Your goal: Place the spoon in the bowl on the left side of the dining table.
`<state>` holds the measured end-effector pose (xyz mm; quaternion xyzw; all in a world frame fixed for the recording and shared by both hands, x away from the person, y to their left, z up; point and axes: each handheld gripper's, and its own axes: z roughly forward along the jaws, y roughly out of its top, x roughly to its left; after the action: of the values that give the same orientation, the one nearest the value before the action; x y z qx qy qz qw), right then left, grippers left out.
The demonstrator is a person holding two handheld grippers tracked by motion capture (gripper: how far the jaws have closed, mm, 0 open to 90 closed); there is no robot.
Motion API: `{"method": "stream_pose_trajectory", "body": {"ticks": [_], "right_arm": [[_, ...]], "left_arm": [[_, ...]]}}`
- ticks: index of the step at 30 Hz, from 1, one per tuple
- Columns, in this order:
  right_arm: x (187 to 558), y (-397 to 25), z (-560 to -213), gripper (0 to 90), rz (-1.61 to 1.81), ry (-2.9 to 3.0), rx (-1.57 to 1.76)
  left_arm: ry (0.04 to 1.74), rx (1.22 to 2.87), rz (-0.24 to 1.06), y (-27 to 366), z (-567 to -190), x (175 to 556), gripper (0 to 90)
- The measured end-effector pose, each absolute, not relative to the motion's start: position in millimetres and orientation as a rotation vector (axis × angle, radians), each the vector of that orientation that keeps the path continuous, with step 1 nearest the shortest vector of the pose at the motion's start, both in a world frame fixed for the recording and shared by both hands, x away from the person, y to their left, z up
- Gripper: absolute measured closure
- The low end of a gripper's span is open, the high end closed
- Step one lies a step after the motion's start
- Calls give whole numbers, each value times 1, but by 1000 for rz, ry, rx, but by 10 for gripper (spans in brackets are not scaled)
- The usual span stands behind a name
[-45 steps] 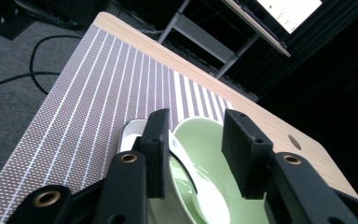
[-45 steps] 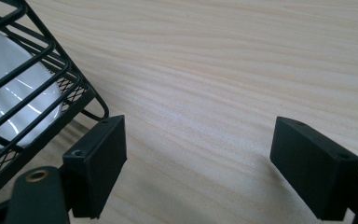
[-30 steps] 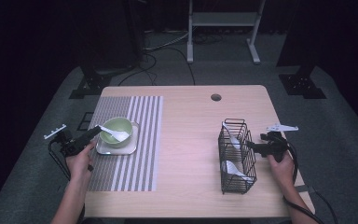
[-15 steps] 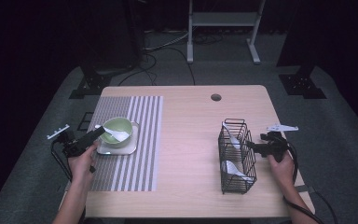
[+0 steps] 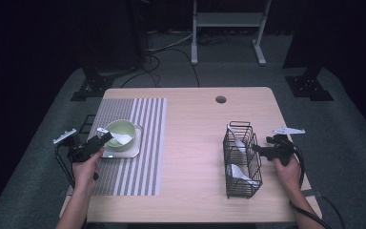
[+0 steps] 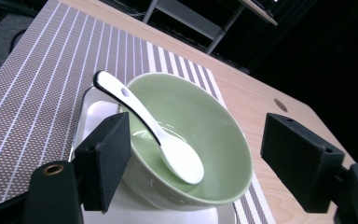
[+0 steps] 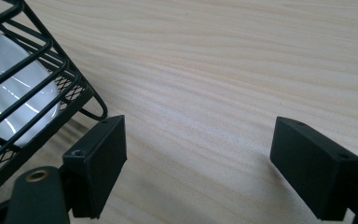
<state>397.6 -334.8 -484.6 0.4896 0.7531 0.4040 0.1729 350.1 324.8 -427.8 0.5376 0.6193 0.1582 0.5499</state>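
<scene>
In the left gripper view the near wall of the green bowl (image 6: 186, 149) was partly hidden behind the left jaw, and the white tray (image 6: 98, 116) under it ran off the bottom edge. In the right gripper view the wire basket (image 7: 23, 88) was cut off at 9 o'clock, and the white piece inside it showed only as a glossy patch through the bars, too partial to name.

The left gripper (image 6: 193, 161) stood with its jaws spread wide and nothing between them touched. The bowl sat between and just beyond the jaws, toward 12 o'clock. The white spoon (image 6: 154, 135) lay in it, handle rising to 10 o'clock over the rim, scoop low in the bowl. Tray and bowl rested on the striped placemat (image 5: 133, 157), at 9 o'clock on the table (image 5: 195, 138).

The right gripper (image 7: 198, 168) was likewise spread and empty over bare wood, the basket's corner just beside its left jaw.
</scene>
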Motion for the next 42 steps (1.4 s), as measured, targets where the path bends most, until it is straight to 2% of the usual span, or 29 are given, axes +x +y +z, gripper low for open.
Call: {"method": "stream_pose_trajectory", "body": {"ticks": [8, 16, 18, 42], "right_arm": [[398, -335, -485, 173, 1146, 2137, 1387], [398, -335, -485, 173, 1146, 2137, 1387], [398, -335, -485, 173, 1147, 2137, 1388], [398, -335, -485, 173, 1147, 2136, 1385]], "left_arm": [[1427, 1338, 375, 314, -425, 347, 171], [1393, 1365, 391, 306, -419, 343, 168], [1396, 1371, 390, 304, -419, 343, 130], [1312, 1460, 360, 273, -415, 337, 105]]}}
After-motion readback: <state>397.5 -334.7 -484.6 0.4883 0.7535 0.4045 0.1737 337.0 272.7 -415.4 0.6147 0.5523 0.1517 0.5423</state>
